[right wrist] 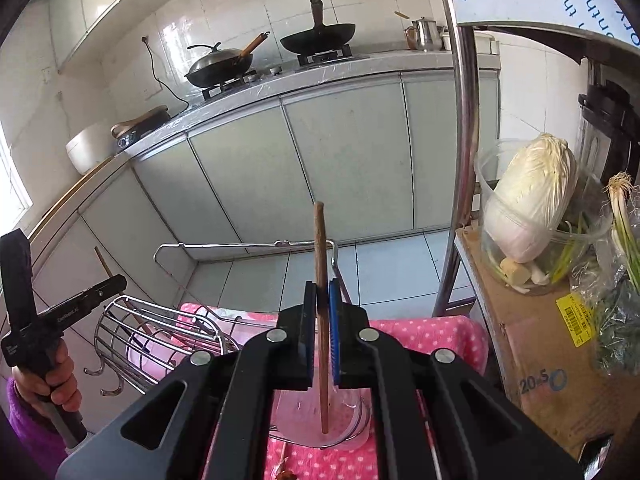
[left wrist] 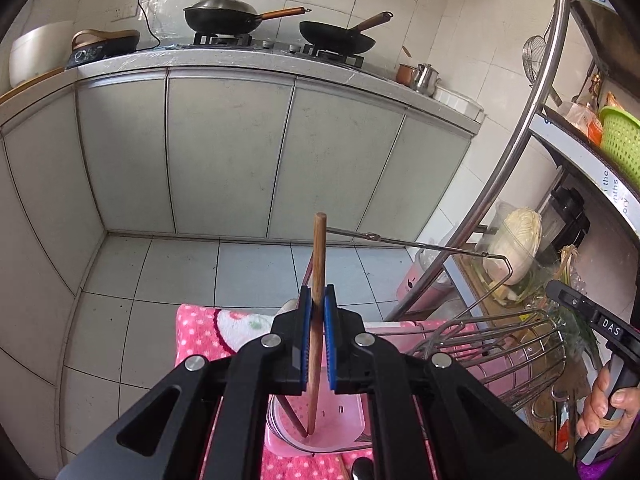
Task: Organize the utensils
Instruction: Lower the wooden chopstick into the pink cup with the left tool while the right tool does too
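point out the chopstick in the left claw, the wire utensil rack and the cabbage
chopstick point(left wrist: 319, 256), left wrist view, on the wooden shaft above the claw pads
wire utensil rack point(right wrist: 160, 340), right wrist view, on its curved metal bars
cabbage point(right wrist: 532, 204), right wrist view, on its pale leafy side

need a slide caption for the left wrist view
Left tool shut on a wooden chopstick, its lower end in a pink basket on a polka-dot towel.
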The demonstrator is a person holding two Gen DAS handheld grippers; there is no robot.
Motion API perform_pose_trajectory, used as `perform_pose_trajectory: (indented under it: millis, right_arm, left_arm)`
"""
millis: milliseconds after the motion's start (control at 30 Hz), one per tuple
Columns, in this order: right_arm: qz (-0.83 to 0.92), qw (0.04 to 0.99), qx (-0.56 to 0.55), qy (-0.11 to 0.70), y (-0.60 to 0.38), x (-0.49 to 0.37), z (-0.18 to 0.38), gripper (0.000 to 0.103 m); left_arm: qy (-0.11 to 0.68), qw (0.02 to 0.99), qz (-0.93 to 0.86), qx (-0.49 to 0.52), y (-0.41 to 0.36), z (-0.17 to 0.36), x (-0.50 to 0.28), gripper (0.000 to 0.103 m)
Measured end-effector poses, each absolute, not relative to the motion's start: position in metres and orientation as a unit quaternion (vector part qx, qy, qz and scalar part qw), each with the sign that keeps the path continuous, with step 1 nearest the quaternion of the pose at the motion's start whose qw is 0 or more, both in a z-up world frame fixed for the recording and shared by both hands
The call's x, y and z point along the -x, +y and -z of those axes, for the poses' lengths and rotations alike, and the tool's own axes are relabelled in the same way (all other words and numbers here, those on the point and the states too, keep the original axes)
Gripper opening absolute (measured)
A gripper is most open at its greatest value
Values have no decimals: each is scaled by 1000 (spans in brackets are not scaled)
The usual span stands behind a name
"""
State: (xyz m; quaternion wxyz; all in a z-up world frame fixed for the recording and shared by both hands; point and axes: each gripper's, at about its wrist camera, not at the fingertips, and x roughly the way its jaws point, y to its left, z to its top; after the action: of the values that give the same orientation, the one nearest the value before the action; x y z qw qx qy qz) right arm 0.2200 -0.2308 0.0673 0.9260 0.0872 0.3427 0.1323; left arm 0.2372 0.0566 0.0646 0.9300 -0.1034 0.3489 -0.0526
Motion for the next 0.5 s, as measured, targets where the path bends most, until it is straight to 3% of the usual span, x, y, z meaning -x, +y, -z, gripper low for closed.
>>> perform_pose_trajectory:
  millis: [367,433,500]
  right_arm:
    - [-143,919,-98,354,-232,-220,-62,7]
    - [-146,917,-102,357,-233,-220,-63,8]
    - [-147,918,-99,355,-234,-219,-65,16]
  left_arm:
    - [371,918,44,130,57,-57,-241,10]
    - [371,918,46,135,57,-59,-239,17]
    - [356,924,49,132,56,-66,-233,23]
